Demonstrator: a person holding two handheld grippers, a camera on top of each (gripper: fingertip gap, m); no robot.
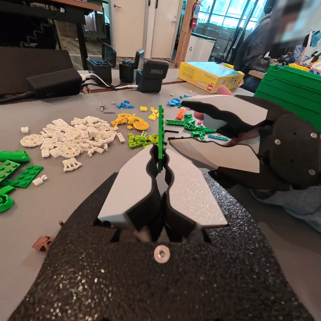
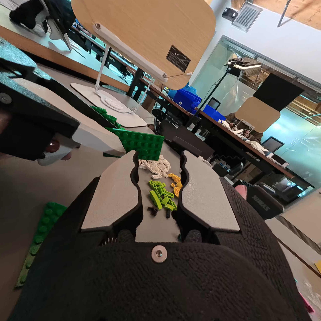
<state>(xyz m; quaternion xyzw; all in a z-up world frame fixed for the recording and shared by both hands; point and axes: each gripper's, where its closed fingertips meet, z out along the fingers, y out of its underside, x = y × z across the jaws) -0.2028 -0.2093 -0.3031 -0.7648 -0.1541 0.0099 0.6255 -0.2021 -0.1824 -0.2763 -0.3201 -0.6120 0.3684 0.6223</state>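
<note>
Left gripper pinching upright green plate, right gripper agape nearby, seemingly clear

Green plate: hard plastic, studded, slight sheen.
Left gripper: matt grey finger faces, black wavy pads pressed on plate; body rough, speckled black plastic; bright metal screw.
Right gripper: same matt grey and grainy black finish.
White pieces: smooth plastic, matt.
Table: smooth grey, matt.
Yellow box: glossy printed cardboard.
Green crate: ribbed plastic.
</note>
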